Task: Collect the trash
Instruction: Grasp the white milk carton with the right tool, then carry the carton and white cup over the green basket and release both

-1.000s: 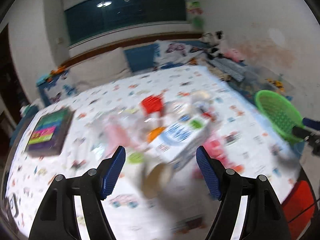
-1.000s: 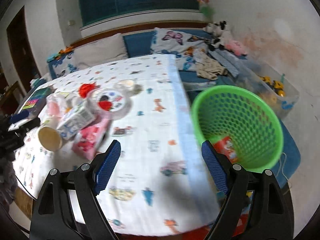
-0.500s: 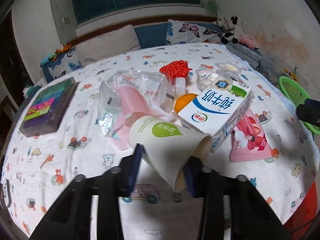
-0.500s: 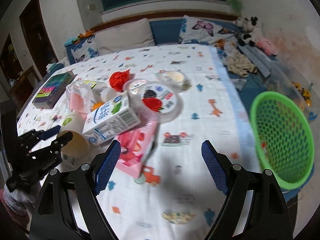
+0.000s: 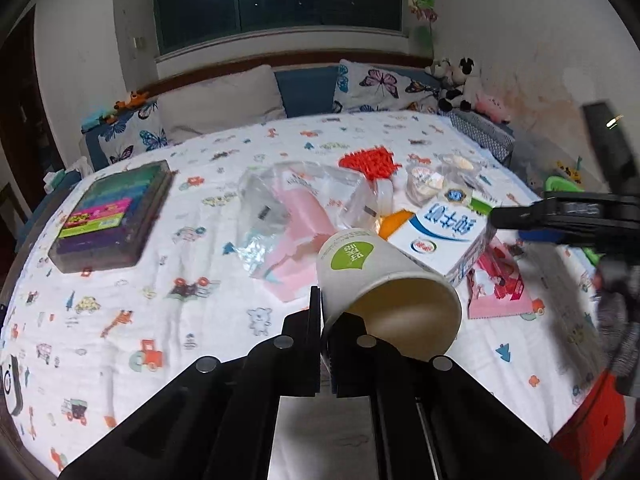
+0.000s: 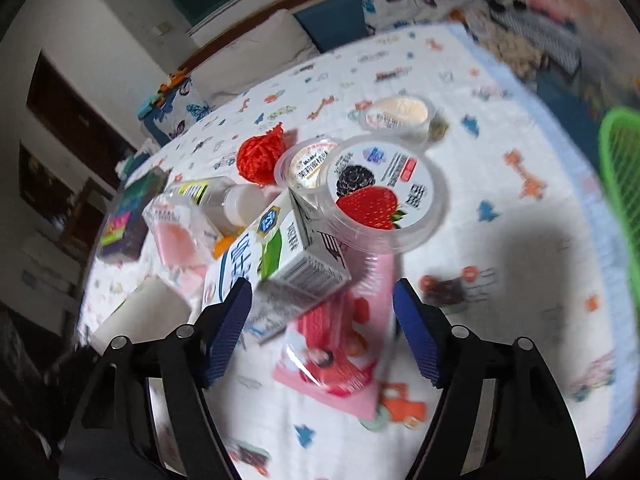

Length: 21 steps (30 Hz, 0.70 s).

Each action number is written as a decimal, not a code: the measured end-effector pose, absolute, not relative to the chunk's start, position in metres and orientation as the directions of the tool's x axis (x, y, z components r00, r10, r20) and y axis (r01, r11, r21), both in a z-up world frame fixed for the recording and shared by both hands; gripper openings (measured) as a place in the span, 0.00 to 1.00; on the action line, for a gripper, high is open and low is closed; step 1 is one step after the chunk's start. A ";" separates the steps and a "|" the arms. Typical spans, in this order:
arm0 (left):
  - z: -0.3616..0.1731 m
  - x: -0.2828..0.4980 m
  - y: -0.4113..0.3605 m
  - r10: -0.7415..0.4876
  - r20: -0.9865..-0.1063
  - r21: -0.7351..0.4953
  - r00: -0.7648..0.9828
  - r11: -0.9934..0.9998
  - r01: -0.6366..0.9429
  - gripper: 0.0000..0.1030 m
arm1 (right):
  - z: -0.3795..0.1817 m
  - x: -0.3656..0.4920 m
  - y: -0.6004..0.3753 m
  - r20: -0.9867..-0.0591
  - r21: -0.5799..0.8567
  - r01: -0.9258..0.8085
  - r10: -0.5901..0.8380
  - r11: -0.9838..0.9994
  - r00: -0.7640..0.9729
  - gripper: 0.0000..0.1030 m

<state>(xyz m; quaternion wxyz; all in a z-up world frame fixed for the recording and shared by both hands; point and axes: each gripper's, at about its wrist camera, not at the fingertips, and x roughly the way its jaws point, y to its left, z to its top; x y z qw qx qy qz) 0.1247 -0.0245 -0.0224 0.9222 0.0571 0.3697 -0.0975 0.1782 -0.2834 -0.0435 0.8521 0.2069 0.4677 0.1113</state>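
Left hand-held gripper (image 5: 325, 334): clenched on rim wall of paper cup (image 5: 384, 288), cup tipped on its side, mouth facing near.
Right hand-held gripper (image 6: 322, 334): released, jaws wide, straddling near end of milk carton (image 6: 276, 268) and pink wrapper (image 6: 340, 344).
Carton: lying on bed (image 5: 168, 280), just right of cup.
Fruit tub (image 6: 380, 196): touching far end of carton.
Green basket (image 6: 624, 184): far right, off bed edge.
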 end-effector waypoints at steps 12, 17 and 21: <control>-0.015 0.128 -0.005 -0.145 -0.689 0.007 0.710 0.978 0.208 0.03 | -0.061 0.199 -0.273 -0.714 0.582 0.043 0.485 0.812 0.506 0.65; -0.013 0.127 -0.005 -0.157 -0.695 -0.003 0.702 0.977 0.215 0.03 | -0.058 0.196 -0.274 -0.675 0.614 0.019 0.513 0.789 0.530 0.55; -0.006 0.124 -0.010 -0.165 -0.688 -0.002 0.707 0.974 0.225 0.03 | -0.043 0.183 -0.276 -0.653 0.602 -0.023 0.509 0.798 0.561 0.52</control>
